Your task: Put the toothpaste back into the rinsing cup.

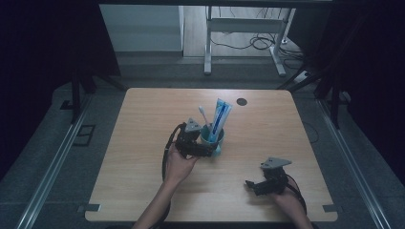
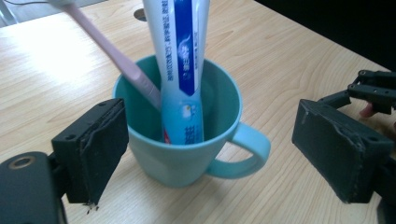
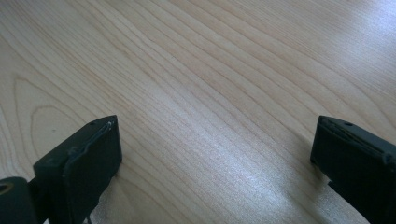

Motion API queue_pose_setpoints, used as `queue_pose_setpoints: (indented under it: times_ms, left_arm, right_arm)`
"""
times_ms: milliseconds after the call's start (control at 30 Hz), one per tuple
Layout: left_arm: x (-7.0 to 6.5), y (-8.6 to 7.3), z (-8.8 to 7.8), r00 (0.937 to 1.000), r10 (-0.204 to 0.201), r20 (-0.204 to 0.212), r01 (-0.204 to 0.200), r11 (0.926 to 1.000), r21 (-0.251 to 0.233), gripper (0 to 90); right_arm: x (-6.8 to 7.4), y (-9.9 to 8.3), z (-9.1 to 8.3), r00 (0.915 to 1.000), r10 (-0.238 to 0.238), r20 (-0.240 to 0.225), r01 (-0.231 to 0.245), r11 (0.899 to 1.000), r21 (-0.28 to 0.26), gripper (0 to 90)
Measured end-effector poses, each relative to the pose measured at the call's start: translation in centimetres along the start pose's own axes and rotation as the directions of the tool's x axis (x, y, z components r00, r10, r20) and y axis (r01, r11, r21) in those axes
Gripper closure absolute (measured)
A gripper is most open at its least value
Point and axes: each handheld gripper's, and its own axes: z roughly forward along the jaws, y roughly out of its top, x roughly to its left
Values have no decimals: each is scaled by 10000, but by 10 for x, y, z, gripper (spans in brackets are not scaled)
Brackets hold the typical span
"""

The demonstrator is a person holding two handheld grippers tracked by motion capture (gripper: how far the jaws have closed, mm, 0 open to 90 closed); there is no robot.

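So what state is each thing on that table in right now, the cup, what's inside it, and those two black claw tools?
Mug: upright on the table, handle toward the right gripper.
Toothpaste tube: standing in the mug, leaning a little.
Toothbrush: slanted in the mug, handle end down.
Left gripper: open, jaws either side of the mug; neither pad presses on it.
Right gripper: open, nothing between its jaws.

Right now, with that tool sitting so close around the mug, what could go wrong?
1. The left tool is open, its jaws on either side of the mug. Pulling away crookedly might catch the rim or handle and drag or tip it.
2. The toothpaste tube and toothbrush stand tall and lean well above the rim. A bump could topple them, or possibly the mug too.
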Motion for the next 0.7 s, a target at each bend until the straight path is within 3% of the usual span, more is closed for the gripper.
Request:
queue_pose_setpoints:
  times_ms: [700]
  left_arm:
    - [1,-31,-22,9999,103,-33,-102,9995,297,0]
  right_arm:
    - [0,0,0,10000,13,1,-13,10000,-4,16]
